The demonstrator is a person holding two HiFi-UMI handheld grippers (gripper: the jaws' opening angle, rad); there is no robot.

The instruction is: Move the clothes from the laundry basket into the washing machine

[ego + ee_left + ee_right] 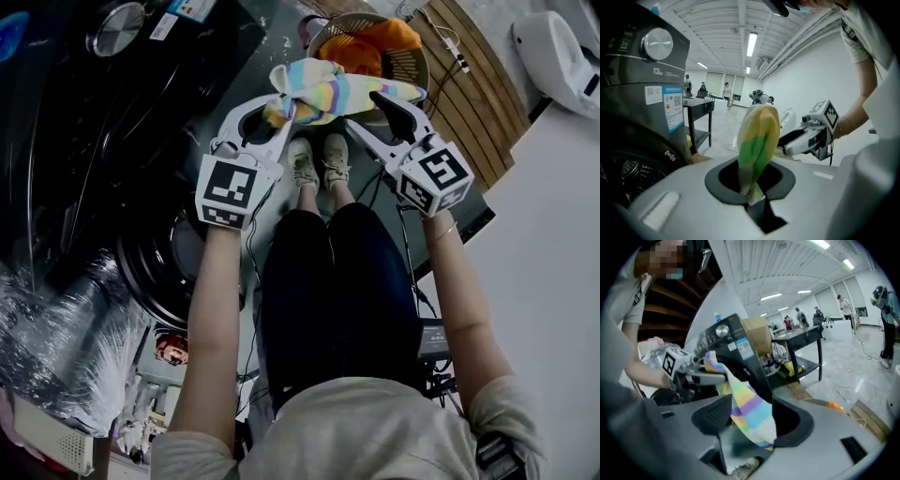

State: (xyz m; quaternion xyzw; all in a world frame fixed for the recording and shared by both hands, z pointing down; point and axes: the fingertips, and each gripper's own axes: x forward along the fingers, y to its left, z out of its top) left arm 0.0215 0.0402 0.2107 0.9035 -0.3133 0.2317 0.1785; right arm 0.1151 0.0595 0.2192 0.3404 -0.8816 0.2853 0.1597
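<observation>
— Item: striped cloth (pixel 328 91)?
— Aloft near laundry basket (pixel 415 64), stretched crosswise. Left gripper (pixel 275 112) clamps one end. Right gripper (pixel 382 101) gapes, with the cloth loose between its jaws. Washing machine (pixel 141 122) lies leftward, so the left hand looks nearer.

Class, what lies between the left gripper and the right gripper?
A pastel striped cloth stretches between them, clamped in the left gripper and hanging between the open jaws of the right gripper; the head view shows it.
</observation>
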